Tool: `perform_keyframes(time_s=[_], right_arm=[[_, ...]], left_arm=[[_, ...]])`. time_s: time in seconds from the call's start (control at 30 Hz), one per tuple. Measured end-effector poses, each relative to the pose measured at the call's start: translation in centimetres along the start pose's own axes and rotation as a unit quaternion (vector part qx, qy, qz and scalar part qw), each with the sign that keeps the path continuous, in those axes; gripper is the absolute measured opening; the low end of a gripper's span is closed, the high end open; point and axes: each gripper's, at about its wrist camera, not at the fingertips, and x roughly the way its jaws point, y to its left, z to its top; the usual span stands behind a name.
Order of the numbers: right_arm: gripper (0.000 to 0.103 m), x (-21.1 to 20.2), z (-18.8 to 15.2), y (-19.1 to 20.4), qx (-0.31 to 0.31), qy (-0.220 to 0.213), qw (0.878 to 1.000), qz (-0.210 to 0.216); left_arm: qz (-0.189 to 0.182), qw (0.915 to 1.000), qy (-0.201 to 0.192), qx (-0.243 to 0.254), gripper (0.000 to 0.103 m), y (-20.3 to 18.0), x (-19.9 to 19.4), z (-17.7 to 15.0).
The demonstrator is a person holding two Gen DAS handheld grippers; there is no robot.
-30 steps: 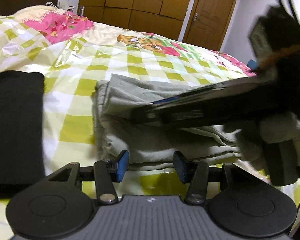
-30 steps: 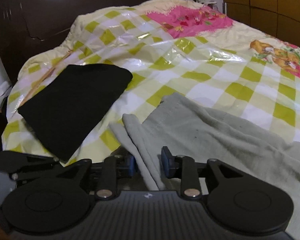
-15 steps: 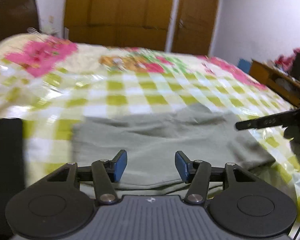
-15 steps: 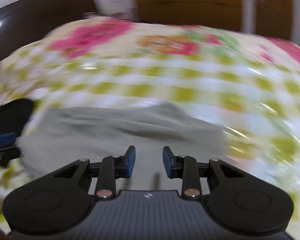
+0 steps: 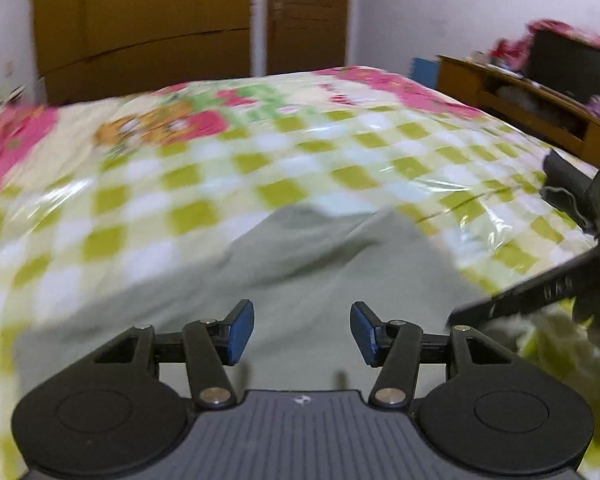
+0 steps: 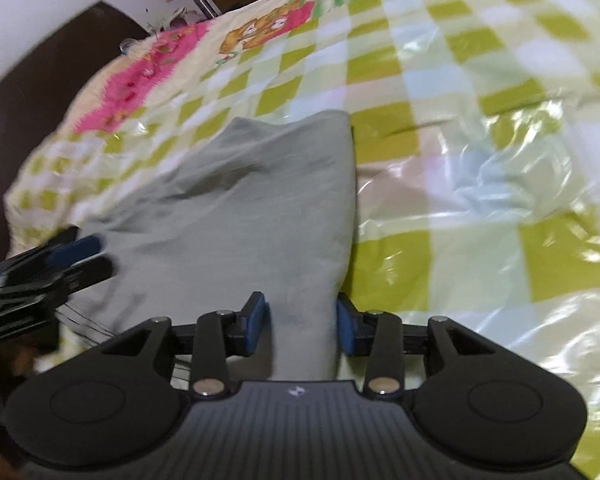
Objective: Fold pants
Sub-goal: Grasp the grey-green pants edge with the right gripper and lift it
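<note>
Checkered bed quilt carried folded grey pants. Left claw gaped empty; right claw, just widening, straddled the pants edge ungripped. Likely fold release; next: regrasp.

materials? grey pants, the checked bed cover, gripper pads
Grey pants: matte woven cloth, probably cotton; soft creases, no shine.
Checked bed cover: printed fabric seemingly under clear plastic film; glossy crinkled highlights.
Pads of the right gripper: blue, matte, likely rubber or foam; exact material unclear.
</note>
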Motion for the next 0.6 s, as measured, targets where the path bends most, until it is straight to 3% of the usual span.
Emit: perform_keyframes(time_s=[0.1, 0.17, 0.2, 0.23, 0.33, 0.43, 0.6], right_arm=[[0.039, 0.9, 0.4, -0.6, 0.004, 0.012, 0.999, 0.033], [0.027, 1.0, 0.6, -1.0, 0.004, 0.014, 0.999, 0.049], [0.011, 1.2, 0.7, -1.2, 0.009, 0.018, 0.998, 0.057], [0.006, 1.6, 0.8, -1.4, 0.017, 0.023, 0.998, 0.061], [0.003, 1.8, 1.0, -1.9, 0.017, 0.029, 0.997, 0.072], [0.003, 0.6, 1.2, -3.1, 0.029, 0.017, 0.996, 0.078], [0.003, -3.2, 1.4, -6.9, 0.044, -0.005, 0.998, 0.037]], left_arm=[[-0.009, 0.9998, 0.002, 0.015, 0.065, -1.1, 4.2, 1.8], [0.001, 0.9997, 0.014, 0.018, 0.064, -1.4, 6.8, 2.3], [0.009, 0.9995, 0.02, 0.022, 0.064, -1.7, 7.7, 2.4], [0.018, 0.9991, 0.027, 0.027, 0.064, -1.8, 8.6, 2.5], [0.026, 0.9986, 0.039, 0.025, 0.064, -2.3, 9.8, 2.5], [0.011, 0.9987, 0.04, 0.03, 0.064, -4.1, 10.6, 2.9], [-0.036, 0.9974, 0.03, 0.055, 0.064, -9.2, 12.7, 4.1]])
